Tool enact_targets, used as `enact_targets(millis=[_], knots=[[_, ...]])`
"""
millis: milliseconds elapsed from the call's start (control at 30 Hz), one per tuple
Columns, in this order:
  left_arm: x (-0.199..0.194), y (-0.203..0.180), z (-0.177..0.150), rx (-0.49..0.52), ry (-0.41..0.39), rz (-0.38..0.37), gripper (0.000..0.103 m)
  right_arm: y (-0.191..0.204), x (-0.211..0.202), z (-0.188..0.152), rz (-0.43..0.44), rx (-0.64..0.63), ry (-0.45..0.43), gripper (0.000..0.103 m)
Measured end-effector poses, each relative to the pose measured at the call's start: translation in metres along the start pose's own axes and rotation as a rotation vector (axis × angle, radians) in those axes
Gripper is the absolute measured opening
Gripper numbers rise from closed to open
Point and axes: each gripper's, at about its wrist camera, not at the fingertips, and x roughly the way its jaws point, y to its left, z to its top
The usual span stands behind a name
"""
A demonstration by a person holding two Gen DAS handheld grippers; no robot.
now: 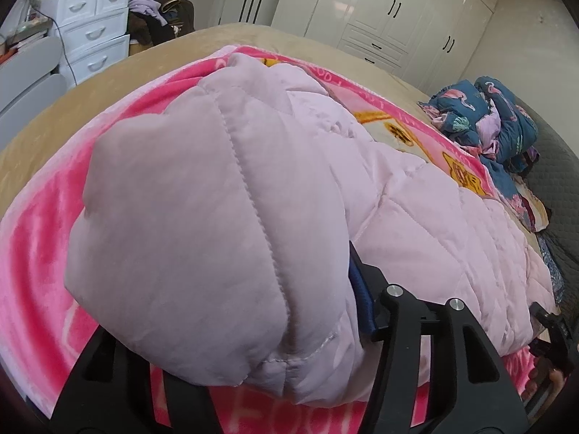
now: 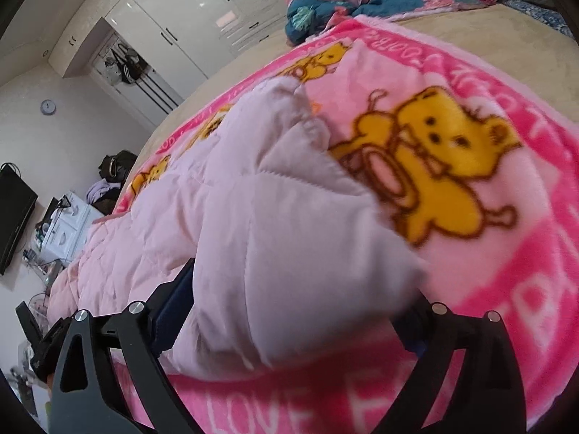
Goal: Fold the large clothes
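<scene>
The pale pink quilted coat [image 1: 224, 195] lay across the pink bear-print blanket [image 1: 39, 238] on the bed [image 1: 108, 83], along its near edge — one padded sleeve folded in at each end. The left tool [image 1: 231, 329] sat around the left sleeve; one blue pad [image 1: 360, 300] lay against the fabric, the other was hidden, so I could not tell whether it pinched. The right tool [image 2: 289, 311] stood spread wide around the other sleeve [image 2: 289, 253] — pads loose, not pressing.

Left claw [image 1: 231, 325] jaws part-spread, angled down; right claw [image 2: 289, 318] jaws wide.
</scene>
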Motion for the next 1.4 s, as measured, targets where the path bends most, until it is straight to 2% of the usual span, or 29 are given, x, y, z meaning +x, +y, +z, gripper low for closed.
enact_targets(millis=[100,200,233,267,333,567,767,1000,1233,1400], knots=[[0.0,0.003,-0.004,-0.009,-0.002,0.004,0.054,-0.001,-0.015,-0.003,-0.032,-0.027,-0.029,0.097],[0.0,0.005,-0.008,-0.022,-0.001,0.004,0.063,0.0,-0.028,-0.004,-0.056,-0.057,-0.059,0.099],[-0.001,0.006,-0.009,-0.029,0.002,0.003,0.067,0.001,-0.032,-0.005,-0.066,-0.069,-0.066,0.099],[-0.001,0.008,-0.01,-0.032,0.004,0.005,0.076,0.002,-0.036,-0.006,-0.07,-0.08,-0.072,0.099],[-0.004,0.01,-0.012,-0.03,0.007,0.017,0.083,0.004,-0.044,-0.008,-0.081,-0.101,-0.084,0.099],[-0.033,0.026,-0.018,-0.051,-0.004,0.024,0.092,0.008,-0.068,-0.017,-0.104,-0.145,-0.117,0.099],[-0.088,0.03,-0.024,-0.021,-0.11,0.044,0.094,0.023,-0.09,-0.032,-0.106,-0.211,-0.142,0.099],[-0.137,0.021,-0.035,0.021,-0.193,0.036,0.094,0.052,-0.123,-0.059,-0.082,-0.313,-0.194,0.099],[-0.159,-0.003,-0.045,0.08,-0.235,0.022,0.094,0.079,-0.158,-0.08,-0.047,-0.396,-0.261,0.099],[-0.164,-0.023,-0.06,0.13,-0.232,-0.012,0.094,0.092,-0.174,-0.095,-0.034,-0.45,-0.283,0.099]])
